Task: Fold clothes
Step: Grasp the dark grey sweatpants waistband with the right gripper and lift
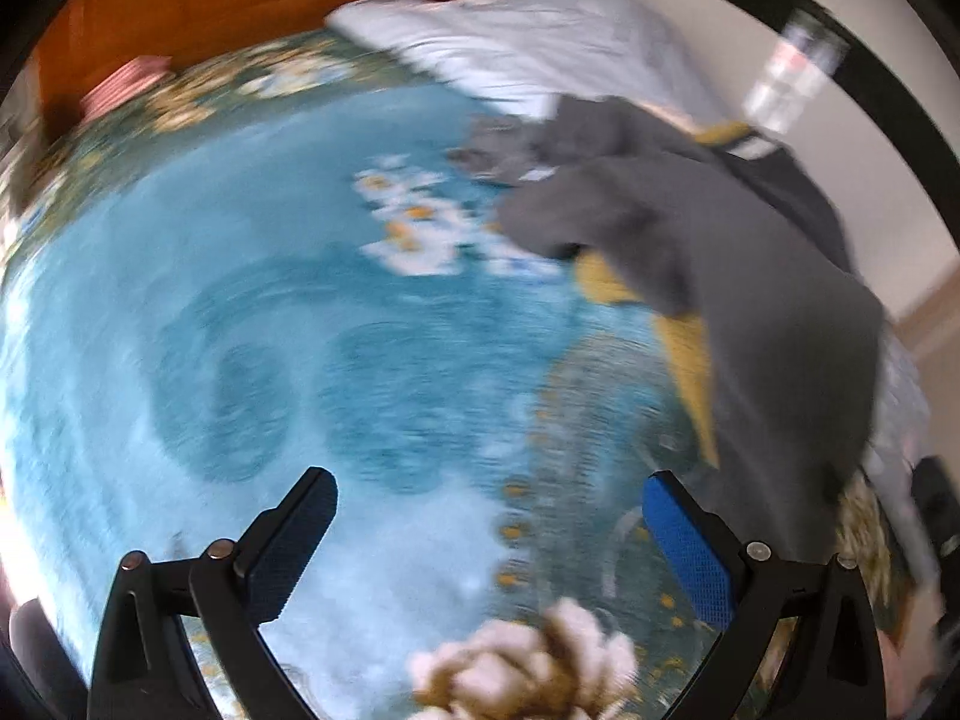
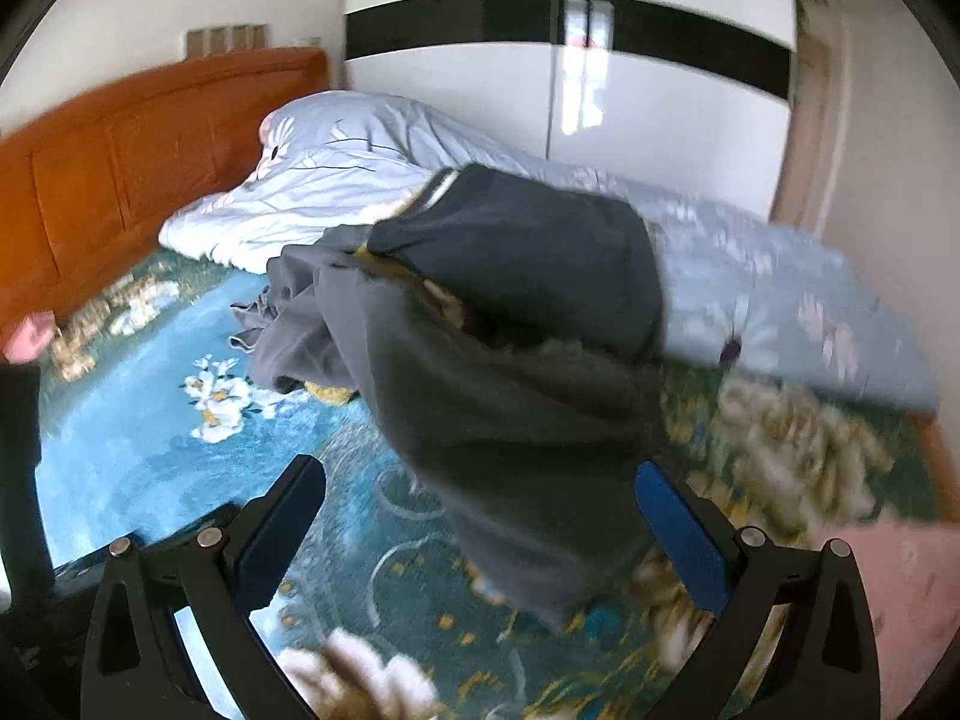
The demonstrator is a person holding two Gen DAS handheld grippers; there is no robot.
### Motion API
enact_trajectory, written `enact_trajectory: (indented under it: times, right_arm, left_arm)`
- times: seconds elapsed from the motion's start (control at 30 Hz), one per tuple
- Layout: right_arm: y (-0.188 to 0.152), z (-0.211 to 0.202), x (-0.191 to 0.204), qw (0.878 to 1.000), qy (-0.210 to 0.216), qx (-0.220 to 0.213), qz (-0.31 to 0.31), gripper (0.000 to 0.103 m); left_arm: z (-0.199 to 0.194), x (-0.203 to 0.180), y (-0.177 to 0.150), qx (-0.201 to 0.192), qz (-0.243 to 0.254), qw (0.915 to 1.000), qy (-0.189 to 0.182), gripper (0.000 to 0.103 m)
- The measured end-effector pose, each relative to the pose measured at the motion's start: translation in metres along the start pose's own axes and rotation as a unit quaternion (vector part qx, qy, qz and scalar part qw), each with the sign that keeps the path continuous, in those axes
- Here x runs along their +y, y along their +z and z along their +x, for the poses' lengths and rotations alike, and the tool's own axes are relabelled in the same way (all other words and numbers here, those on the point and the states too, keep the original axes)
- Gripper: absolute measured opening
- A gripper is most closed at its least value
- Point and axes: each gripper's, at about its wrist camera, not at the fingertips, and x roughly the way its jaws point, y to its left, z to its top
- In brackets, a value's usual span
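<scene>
The left gripper [image 1: 489, 525] hangs with its jaws spread wide and nothing between them, over the blue flowered bedspread [image 1: 270, 330]. From it, toward two o'clock, lies the grey garment [image 1: 750, 300], crumpled, with a yellow lining [image 1: 690, 360] showing along its near edge; the view is motion-blurred, so finer detail is lost. Farther on, at twelve o'clock, a pale quilt [image 1: 528, 36] lies bunched against the orange wooden headboard [image 1: 210, 6]. The right gripper [image 2: 480, 510] is likewise spread wide and grips nothing; a grey garment [image 2: 510, 372] lies heaped on the bedspread [image 2: 150, 420] just ahead of its fingers at twelve o'clock, one fold trailing down between them. Whether cloth touches either pad cannot be told. Beyond, at eleven o'clock, sits the quilt [image 2: 336, 168], with the headboard [image 2: 132, 144] at ten and a white wardrobe [image 2: 600, 96] at one.
</scene>
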Motion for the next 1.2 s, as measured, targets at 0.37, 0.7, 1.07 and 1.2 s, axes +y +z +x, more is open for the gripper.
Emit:
enact_trajectory:
  times: [0.37,0.7,1.07,1.2]
  right_arm:
    - [0.066,0.074,0.052,0.993,-0.014,0.055,-0.101,0.054]
    - [0.009,0.051,0.062,0.988,0.072,0.095,-0.1,0.009]
    - [-0.074,-0.046,0.065,0.96,0.244,0.091,-0.102,0.008]
    - [-0.101,-0.059,0.075,0.942,0.301,0.103,-0.108,0.008]
  left_arm:
    - [-0.011,0.027,0.017,-0.012,-0.062,0.9974,-0.036,0.103]
    - [-0.017,0.046,0.019,0.014,-0.091,0.9919,-0.088,0.103]
    - [-0.051,0.071,0.017,0.011,-0.092,0.9821,-0.164,0.103]
    - [-0.062,0.09,0.022,0.015,-0.052,0.9758,-0.212,0.103]
